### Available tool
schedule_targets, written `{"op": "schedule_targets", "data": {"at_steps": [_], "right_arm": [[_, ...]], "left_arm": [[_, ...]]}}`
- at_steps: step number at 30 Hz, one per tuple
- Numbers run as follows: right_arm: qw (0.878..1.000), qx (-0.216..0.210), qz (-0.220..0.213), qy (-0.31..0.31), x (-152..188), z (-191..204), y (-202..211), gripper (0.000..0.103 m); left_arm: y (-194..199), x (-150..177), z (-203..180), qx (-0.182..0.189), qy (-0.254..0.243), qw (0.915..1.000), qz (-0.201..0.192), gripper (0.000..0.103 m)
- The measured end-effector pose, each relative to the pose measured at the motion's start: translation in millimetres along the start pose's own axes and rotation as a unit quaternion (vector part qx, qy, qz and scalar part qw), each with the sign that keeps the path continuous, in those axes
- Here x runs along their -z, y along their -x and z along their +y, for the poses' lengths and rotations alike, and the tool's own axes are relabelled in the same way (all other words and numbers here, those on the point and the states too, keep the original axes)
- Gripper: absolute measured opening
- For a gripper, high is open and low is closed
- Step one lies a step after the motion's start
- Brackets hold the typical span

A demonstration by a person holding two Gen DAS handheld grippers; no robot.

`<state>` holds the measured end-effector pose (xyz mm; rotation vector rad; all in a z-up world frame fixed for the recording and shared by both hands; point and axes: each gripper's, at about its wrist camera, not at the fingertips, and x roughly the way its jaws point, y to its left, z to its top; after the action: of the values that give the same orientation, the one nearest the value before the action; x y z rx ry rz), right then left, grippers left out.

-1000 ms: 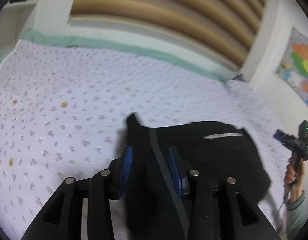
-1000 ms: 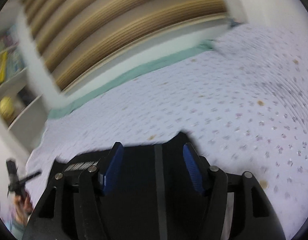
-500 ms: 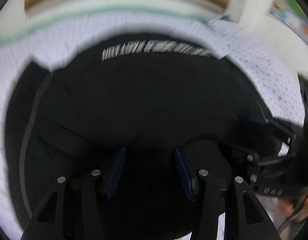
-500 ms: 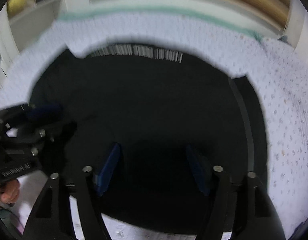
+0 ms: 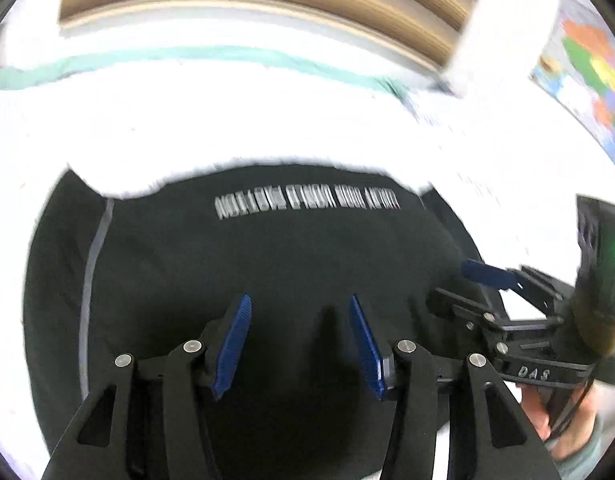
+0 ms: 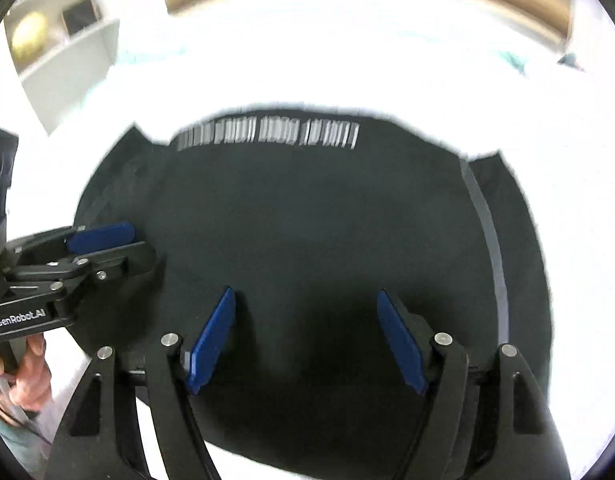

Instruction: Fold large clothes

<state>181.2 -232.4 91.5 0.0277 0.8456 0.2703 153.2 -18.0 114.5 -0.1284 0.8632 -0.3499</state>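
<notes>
A black garment (image 5: 267,272) with a white line of print and a grey stripe lies spread flat on the bed; it also fills the right wrist view (image 6: 315,224). My left gripper (image 5: 297,308) is open and empty, just above the cloth near its lower middle. My right gripper (image 6: 305,298) is open and empty over the cloth as well. Each gripper shows in the other's view: the right one (image 5: 483,276) at the garment's right edge, the left one (image 6: 103,240) at its left edge.
The bed sheet (image 5: 267,120) is overexposed white around the garment, with a teal edge (image 5: 187,58) at the far side. A striped headboard (image 5: 267,4) and a wall map (image 5: 587,64) stand behind. A white shelf (image 6: 63,40) stands at the upper left.
Both grippers held the black garment up a second ago. They have laid it flat on the bed and opened; both have drawn back slightly and the view is brighter.
</notes>
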Motion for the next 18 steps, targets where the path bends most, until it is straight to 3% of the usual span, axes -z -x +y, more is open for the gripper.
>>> {"op": "schedule_targets", "data": {"at_steps": [4, 6, 7, 10, 15, 18], "right_arm": [[0.999, -0.001, 0.022, -0.033, -33.0, -21.0, -38.8, 0.082], [0.996, -0.004, 0.081, -0.037, -31.0, -20.5, -84.1, 0.086], [0.995, -0.001, 0.099, -0.030, -29.4, -22.6, -101.1, 0.088], [0.995, -0.003, 0.098, -0.037, -28.7, -27.7, -117.7, 0.089], [0.997, 0.018, 0.068, -0.025, -20.0, -25.8, -124.3, 0.090], [0.998, 0.023, 0.043, -0.024, -12.9, -24.8, -116.7, 0.090]], "left_arm": [[-55.6, -23.6, 22.7, 0.012, 0.062, 0.9954, 0.072, 0.052], [-96.1, -24.3, 28.1, 0.011, 0.054, 0.9897, 0.132, 0.053], [-103.0, -24.3, 29.9, 0.010, 0.049, 0.9892, 0.138, 0.053], [-111.1, -21.8, 32.1, 0.009, 0.058, 0.9888, 0.137, 0.053], [-118.8, -27.1, 25.2, -0.030, 0.025, 0.9928, 0.113, 0.054], [-113.8, -25.1, 25.4, -0.024, 0.016, 0.9958, 0.087, 0.055]]}}
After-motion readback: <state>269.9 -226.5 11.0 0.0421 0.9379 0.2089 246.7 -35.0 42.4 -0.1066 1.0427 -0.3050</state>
